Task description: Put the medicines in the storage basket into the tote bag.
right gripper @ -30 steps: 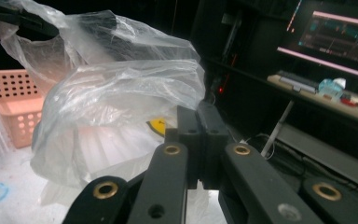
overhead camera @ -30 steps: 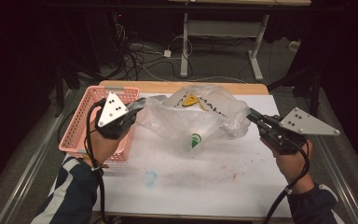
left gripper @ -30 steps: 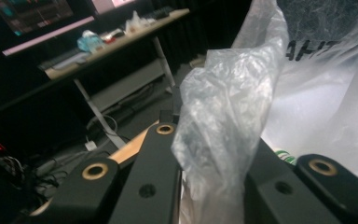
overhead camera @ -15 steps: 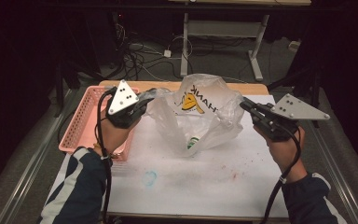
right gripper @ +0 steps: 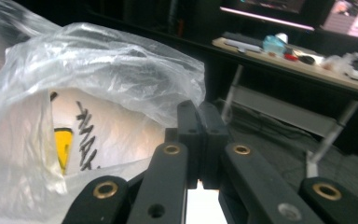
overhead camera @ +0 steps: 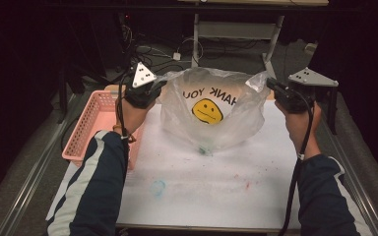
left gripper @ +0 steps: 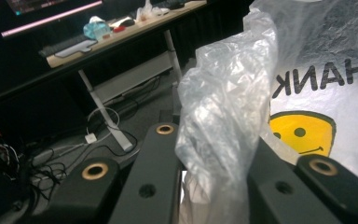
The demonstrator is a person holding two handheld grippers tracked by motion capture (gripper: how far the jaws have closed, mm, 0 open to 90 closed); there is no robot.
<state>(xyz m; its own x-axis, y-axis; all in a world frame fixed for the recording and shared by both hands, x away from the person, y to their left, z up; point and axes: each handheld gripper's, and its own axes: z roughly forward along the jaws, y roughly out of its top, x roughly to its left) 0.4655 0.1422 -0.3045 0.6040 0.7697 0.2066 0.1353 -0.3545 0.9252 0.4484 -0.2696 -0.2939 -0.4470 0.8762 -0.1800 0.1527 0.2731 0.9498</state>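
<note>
Clear plastic bag (overhead camera: 211, 110) with a yellow smiley face, held up in the upper middle of the high view, lower end touching the white bench (overhead camera: 216, 182). Left claw (overhead camera: 153, 90) at the bag's left top corner, clamped on a bunched fold of plastic, seen squeezed between the jaws in the left gripper view (left gripper: 214, 154). Right claw (overhead camera: 269, 84) at the right top corner, jaws pressed together on the bag's edge (right gripper: 121, 70). Pink basket (overhead camera: 86, 130) at left on the bench.
</note>
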